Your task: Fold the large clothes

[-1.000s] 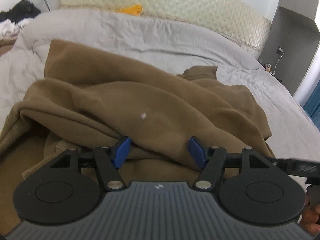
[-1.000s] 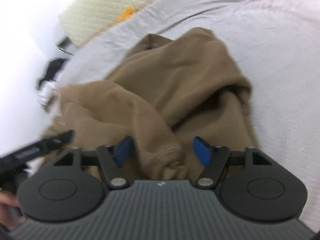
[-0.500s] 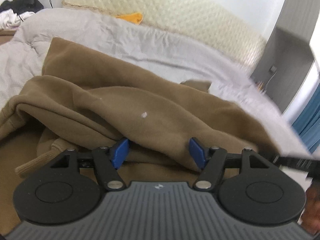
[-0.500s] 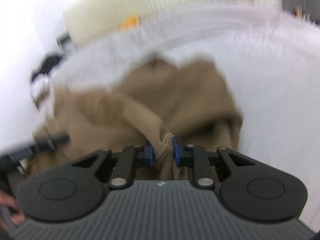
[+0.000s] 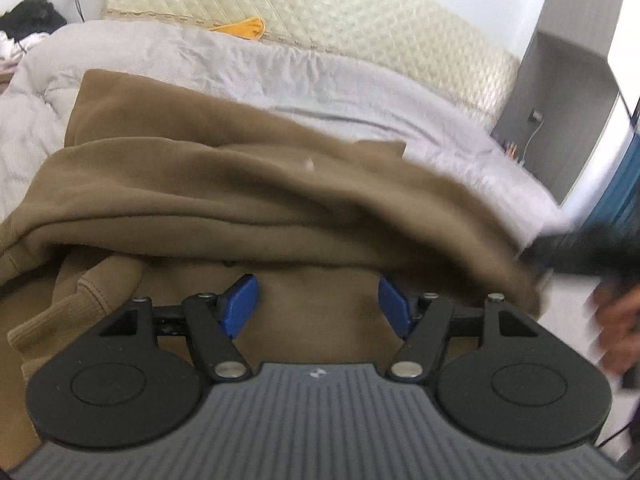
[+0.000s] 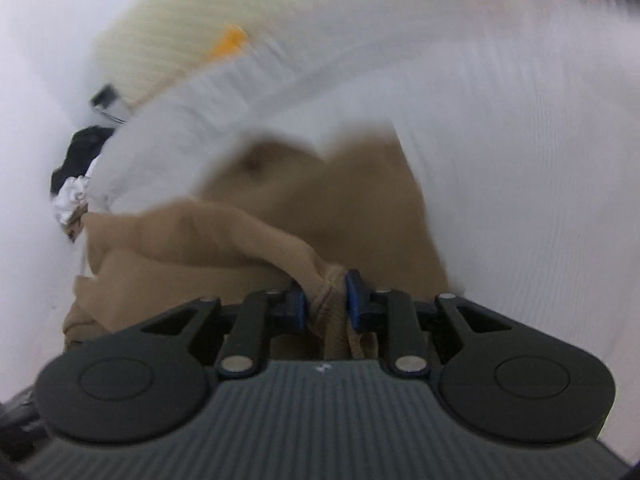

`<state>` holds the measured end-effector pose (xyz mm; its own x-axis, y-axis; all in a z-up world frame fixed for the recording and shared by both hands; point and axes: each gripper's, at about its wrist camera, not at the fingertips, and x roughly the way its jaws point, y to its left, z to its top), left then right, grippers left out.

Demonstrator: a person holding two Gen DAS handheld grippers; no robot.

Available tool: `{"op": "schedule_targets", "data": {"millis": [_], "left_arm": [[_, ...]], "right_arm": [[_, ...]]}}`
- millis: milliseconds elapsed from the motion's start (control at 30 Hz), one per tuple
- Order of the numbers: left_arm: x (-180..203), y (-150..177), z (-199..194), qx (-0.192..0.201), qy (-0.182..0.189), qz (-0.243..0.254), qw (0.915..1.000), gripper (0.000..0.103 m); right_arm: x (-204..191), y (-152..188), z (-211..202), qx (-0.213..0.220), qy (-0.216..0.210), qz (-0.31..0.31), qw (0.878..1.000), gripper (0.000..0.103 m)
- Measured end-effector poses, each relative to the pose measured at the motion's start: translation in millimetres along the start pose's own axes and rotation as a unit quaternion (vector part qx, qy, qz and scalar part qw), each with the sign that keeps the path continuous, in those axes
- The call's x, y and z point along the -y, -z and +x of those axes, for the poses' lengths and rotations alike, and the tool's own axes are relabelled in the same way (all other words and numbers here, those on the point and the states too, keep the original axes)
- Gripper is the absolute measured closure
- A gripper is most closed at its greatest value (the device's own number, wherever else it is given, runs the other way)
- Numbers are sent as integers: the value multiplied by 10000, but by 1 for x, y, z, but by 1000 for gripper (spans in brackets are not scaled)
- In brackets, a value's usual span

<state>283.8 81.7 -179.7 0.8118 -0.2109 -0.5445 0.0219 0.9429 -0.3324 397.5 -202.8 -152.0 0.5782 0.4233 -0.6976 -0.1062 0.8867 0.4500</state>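
Note:
A large brown sweatshirt lies bunched on the bed, with a ribbed cuff at the lower left. My left gripper hovers low over its near part, jaws wide open, and no cloth is pinched between the blue pads. My right gripper has a bunched fold of the sweatshirt between its pads, which press on it while the jaws are opening slightly. The right wrist view is blurred by motion. In the left wrist view the right gripper and a hand appear blurred at the garment's right edge.
Grey bedding covers the bed, with a cream quilted headboard behind and an orange item against it. Dark and white clothes are piled at the far left. A grey cabinet stands on the right.
My right gripper closed on a fold of the sweatshirt and moved sideways with it, stretching the cloth to the right in the left wrist view. The left gripper stayed open and nearly still.

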Motion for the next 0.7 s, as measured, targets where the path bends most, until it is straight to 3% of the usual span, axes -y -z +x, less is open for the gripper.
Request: {"op": "schedule_targets", "data": {"millis": [100, 200, 367, 467, 567, 633, 700], "left_arm": [[-6, -3, -3, 142, 124, -223, 9996, 32], [-14, -9, -14, 463, 276, -395, 9978, 32], [-32, -29, -29, 1189, 114, -683, 9905, 32], [-41, -53, -18, 1305, -147, -798, 9881, 32], [-47, -62, -5, 1201, -221, -737, 9898, 32], [-47, -60, 4, 1073, -363, -587, 9918, 32], [-48, -60, 22, 817, -560, -423, 9942, 32]], "right_arm": [[30, 7, 15, -158, -410, 850, 9954, 75], [13, 3, 3, 33, -256, 552, 9981, 69], [-10, 6, -28, 898, 296, -369, 9948, 30], [-20, 7, -45, 1491, 163, -410, 9878, 30], [-34, 9, -51, 1897, -314, -652, 9792, 32], [-48, 12, -42, 1823, -435, -931, 9779, 33], [-58, 13, -22, 1508, -407, -1194, 9805, 42]]}}
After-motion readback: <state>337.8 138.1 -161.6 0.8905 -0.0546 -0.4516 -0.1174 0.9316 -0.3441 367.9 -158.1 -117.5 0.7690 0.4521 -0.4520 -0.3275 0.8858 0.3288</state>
